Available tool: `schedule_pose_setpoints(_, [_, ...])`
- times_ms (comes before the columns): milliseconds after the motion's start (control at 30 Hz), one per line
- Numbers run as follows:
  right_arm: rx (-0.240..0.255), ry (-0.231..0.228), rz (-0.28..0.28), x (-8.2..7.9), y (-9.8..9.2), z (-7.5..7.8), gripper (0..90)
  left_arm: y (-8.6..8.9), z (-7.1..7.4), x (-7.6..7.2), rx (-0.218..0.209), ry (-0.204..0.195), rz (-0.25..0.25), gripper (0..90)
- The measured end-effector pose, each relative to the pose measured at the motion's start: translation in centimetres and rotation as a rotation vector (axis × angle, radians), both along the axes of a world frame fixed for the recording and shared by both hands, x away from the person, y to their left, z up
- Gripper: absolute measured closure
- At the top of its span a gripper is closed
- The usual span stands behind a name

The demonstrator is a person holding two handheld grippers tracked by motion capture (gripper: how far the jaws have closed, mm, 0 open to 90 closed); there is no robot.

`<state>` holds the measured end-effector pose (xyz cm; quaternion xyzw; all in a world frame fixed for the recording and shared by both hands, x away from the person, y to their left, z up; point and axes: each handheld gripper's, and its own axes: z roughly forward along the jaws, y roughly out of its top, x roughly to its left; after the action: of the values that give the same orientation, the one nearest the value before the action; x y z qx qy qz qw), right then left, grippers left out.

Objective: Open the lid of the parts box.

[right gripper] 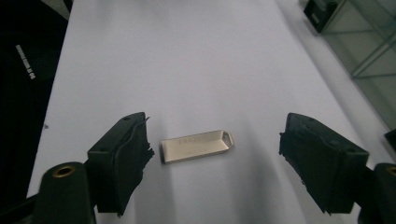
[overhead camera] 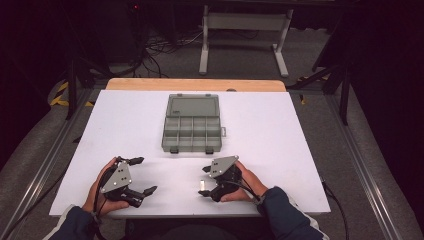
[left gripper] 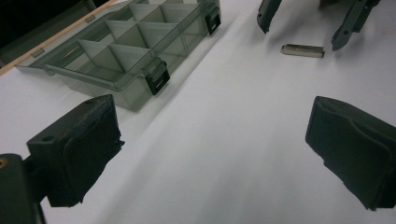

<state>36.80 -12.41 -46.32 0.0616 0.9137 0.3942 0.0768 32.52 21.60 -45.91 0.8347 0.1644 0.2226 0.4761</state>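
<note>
The right gripper (right gripper: 212, 154) has its jaws wide, either side of a silver USB stick (right gripper: 196, 146) lying flat on the white worktop (right gripper: 187, 56), neither pad touching it; its engraving is illegible. The left gripper (left gripper: 210, 149) gapes empty. The organiser box (left gripper: 126, 46) is partly cut off.

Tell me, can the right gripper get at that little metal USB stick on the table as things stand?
Probably yes. The right gripper stands open with the USB stick lying flat on the white table between its jaws, untouched by either pad. Nothing lies in the way; the organizer box sits well off.
</note>
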Motion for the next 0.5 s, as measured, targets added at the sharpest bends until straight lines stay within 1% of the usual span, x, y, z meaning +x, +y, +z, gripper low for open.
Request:
schedule_pose_setpoints(33, [-0.006,0.003,0.011,0.02,0.05,-0.08,24.5,-0.03,-0.01,-0.04,0.004,0.001,0.000,3.9])
schedule_pose_setpoints(67, [-0.013,0.001,0.011,0.01,0.11,-0.15,25.1,-0.08,-0.04,-0.08,0.001,0.003,0.000,3.9])
schedule_pose_setpoints(200, [-0.011,0.014,0.023,0.13,0.19,-0.28,30.1,-0.12,-0.05,-0.15,0.003,-0.001,-0.005,4.0])
schedule_pose_setpoints(300, [-0.006,0.036,0.031,0.31,0.19,-0.33,34.9,-0.15,-0.10,-0.16,-0.003,0.002,-0.003,4.1])
schedule_pose_setpoints(333, [-0.006,0.036,0.031,0.31,0.19,-0.33,34.9,-0.15,-0.10,-0.16,-0.003,0.002,-0.003,4.1])
schedule_pose_setpoints(367, [-0.006,0.042,0.039,0.41,0.19,-0.33,37.0,-0.16,-0.11,-0.13,-0.007,0.004,-0.006,4.1])
schedule_pose_setpoints(400, [-0.004,0.059,0.052,0.50,0.20,-0.34,38.8,-0.17,-0.12,-0.09,-0.006,0.004,-0.008,4.2])
schedule_pose_setpoints(433, [-0.005,0.055,0.059,0.57,0.21,-0.34,41.2,-0.21,-0.15,-0.08,-0.005,0.006,-0.009,4.3])
schedule_pose_setpoints(500, [-0.006,0.055,0.062,0.57,0.21,-0.33,42.9,-0.26,-0.19,-0.03,0.002,0.006,-0.014,4.4])
